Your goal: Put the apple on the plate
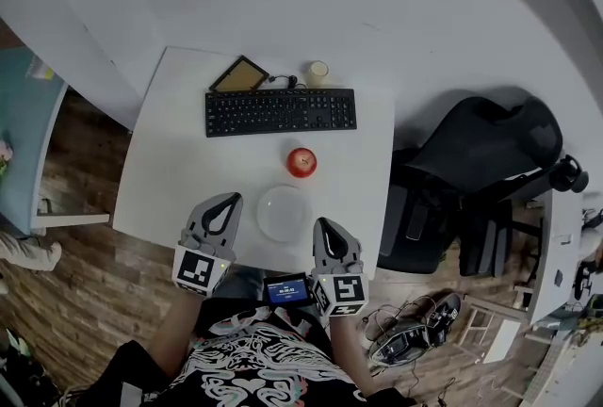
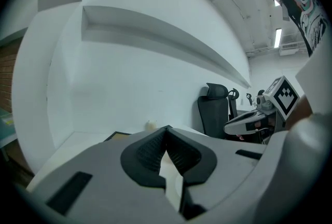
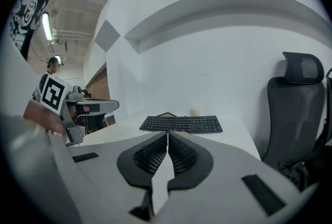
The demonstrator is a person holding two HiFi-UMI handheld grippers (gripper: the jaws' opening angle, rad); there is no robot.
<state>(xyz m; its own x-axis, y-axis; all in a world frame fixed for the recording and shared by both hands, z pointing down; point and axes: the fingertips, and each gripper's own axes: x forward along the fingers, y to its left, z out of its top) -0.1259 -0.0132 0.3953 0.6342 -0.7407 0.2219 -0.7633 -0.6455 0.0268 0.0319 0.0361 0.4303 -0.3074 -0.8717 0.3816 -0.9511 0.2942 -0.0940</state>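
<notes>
Head view: the round apple (image 1: 301, 161) sits just beyond the bare plate (image 1: 284, 212), its stem direction unclear; the left gripper (image 1: 224, 204) and right gripper (image 1: 326, 228) are clenched on nothing.

Open desk (image 1: 170, 160) flanks the plate (image 1: 284, 212); keyboard (image 1: 281, 111) stands behind the apple (image 1: 301, 161).

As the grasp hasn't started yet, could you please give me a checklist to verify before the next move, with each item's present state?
1. The apple is in view with nothing on it: ok.
2. The plate is bare, ready to receive it: ok.
3. The apple stands apart from the keyboard: ok.
4. The right gripper has its fingers open for a grasp: not ok, they are shut together, with nothing between them.
5. The left gripper is off the plate: ok, it is left of it, shut and empty.
</notes>
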